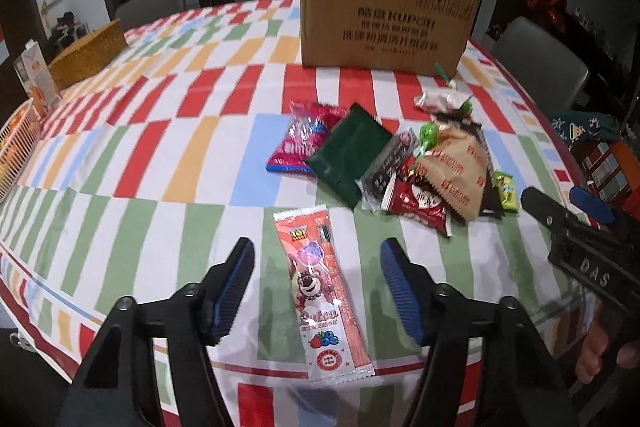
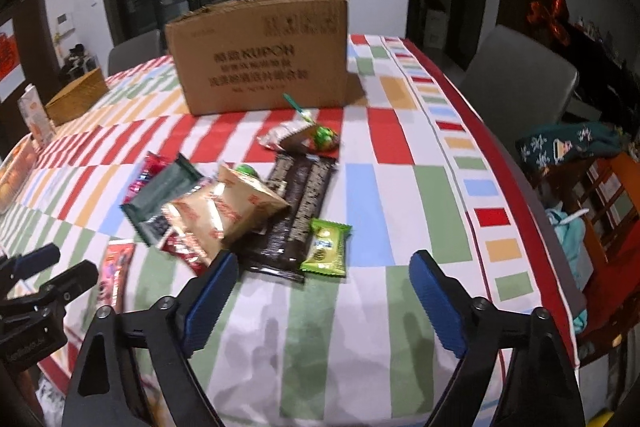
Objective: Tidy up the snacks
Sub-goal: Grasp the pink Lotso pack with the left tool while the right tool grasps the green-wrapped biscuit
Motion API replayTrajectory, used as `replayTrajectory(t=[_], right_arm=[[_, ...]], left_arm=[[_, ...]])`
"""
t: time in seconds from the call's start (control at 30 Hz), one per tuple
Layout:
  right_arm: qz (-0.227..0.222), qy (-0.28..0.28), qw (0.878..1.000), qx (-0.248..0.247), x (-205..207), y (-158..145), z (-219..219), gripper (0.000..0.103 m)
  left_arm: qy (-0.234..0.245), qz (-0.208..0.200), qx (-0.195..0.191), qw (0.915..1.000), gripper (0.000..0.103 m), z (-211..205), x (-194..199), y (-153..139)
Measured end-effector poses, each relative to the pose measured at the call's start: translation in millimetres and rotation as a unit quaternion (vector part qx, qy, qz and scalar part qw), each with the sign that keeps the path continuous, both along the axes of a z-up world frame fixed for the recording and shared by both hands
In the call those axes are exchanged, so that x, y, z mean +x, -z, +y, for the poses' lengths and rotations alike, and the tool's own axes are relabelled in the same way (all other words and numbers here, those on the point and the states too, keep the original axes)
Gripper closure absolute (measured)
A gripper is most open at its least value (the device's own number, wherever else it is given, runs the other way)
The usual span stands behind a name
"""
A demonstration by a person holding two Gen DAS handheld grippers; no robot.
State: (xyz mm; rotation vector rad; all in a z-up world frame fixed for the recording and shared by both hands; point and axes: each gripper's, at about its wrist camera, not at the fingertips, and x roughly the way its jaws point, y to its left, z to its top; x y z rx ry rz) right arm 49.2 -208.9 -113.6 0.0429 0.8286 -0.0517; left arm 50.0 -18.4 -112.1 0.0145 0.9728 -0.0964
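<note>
My left tool point(image 1: 316, 289) stands open astride the long lollipop packet point(image 1: 322, 297), pads clear of it, and my right tool point(image 2: 320, 301) gapes empty over bare tabletop point(image 2: 380, 367) just short of the green candy point(image 2: 326, 247). Risk as I judge it: the flat, slick film could slide or buckle under the pads instead of lifting. The packet is pink-red with a bear print, lying flat near the front edge, apart from the snack heap point(image 1: 436, 171) before the cardboard box point(image 1: 384, 15)
</note>
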Motion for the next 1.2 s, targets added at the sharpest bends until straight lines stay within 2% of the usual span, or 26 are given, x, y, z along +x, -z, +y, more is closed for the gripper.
replayTrajectory(t=[0.23, 0.47, 0.67, 0.77, 0.87, 1.0, 1.03, 1.07, 1.2], right_arm=[[0.027, 0.014, 0.999, 0.006, 20.1, 18.0, -7.8, 0.031], [0.048, 0.021, 0.999, 0.013, 36.5, 31.1, -11.0, 0.045], [0.051, 0.019, 0.998, 0.000, 44.6, 35.0, -10.5, 0.057], [0.063, 0.016, 0.998, 0.004, 48.0, 40.2, -10.4, 0.064], [0.061, 0.003, 0.998, -0.002, 47.4, 39.4, -6.8, 0.077], [0.062, -0.005, 0.998, 0.010, 43.6, 37.8, -5.7, 0.080], [0.062, -0.007, 0.998, 0.009, 42.2, 37.1, -4.8, 0.080], [0.061, -0.009, 0.998, 0.009, 40.6, 35.6, -4.3, 0.080], [0.050, -0.018, 0.998, 0.015, 30.5, 24.7, -2.2, 0.080]], left_arm=[[0.001, 0.019, 0.000, 0.9998, 0.051, -3.2, 11.7, 13.6], [-0.002, 0.037, 0.003, 0.9993, 0.063, -4.0, 21.8, 25.0], [-0.002, 0.035, 0.007, 0.9993, 0.073, -4.5, 27.5, 27.9], [0.003, 0.033, 0.003, 0.9994, 0.074, -5.0, 29.2, 28.0], [0.009, 0.030, 0.001, 0.9995, 0.074, -5.8, 31.0, 28.3], [0.014, 0.028, -0.007, 0.9995, 0.076, -5.5, 31.8, 28.0], [0.016, 0.024, -0.010, 0.9995, 0.084, -5.3, 30.8, 26.9], [0.020, 0.017, -0.011, 0.9996, 0.101, -6.0, 28.9, 24.0], [0.029, 0.016, -0.017, 0.9993, 0.101, -7.7, 24.3, 20.5]])
